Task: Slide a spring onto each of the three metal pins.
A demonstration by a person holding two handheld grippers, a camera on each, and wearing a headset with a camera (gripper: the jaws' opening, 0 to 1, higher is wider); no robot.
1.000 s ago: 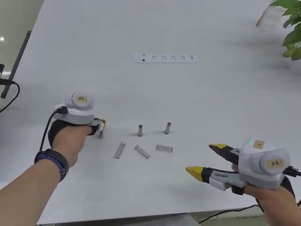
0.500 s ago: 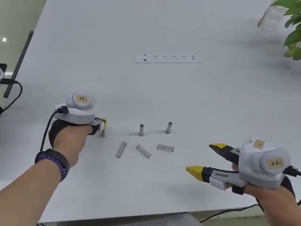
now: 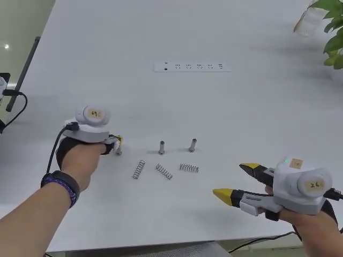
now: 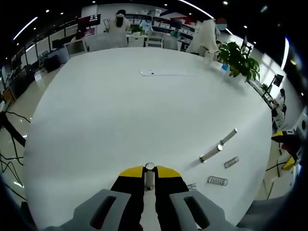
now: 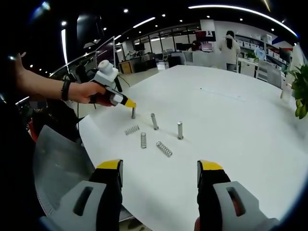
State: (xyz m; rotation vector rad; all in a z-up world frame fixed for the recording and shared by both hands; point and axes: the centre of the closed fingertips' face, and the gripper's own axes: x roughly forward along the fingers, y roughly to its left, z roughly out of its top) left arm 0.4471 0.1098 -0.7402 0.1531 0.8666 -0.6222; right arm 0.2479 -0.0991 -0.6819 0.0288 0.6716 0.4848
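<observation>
My left gripper (image 3: 117, 143) is shut on a small metal pin (image 3: 118, 150) that stands on the white table; in the left gripper view the pin (image 4: 149, 176) sits between the yellow-tipped jaws. Two more pins (image 3: 162, 148) (image 3: 193, 144) stand upright to its right. Just in front of them lie three springs (image 3: 138, 169) (image 3: 163, 172) (image 3: 188, 168) on their sides. My right gripper (image 3: 230, 179) hovers open near the front right, apart from everything. The right gripper view has the pins (image 5: 154, 121) (image 5: 180, 130) and springs (image 5: 143, 140) (image 5: 164, 148) ahead of its open jaws.
A white power strip (image 3: 193, 67) lies flat at the middle back of the table (image 3: 241, 107). A green plant (image 3: 333, 32) and a clear bottle (image 3: 308, 20) stand at the far right corner. A black cable (image 3: 12, 110) hangs off the left edge.
</observation>
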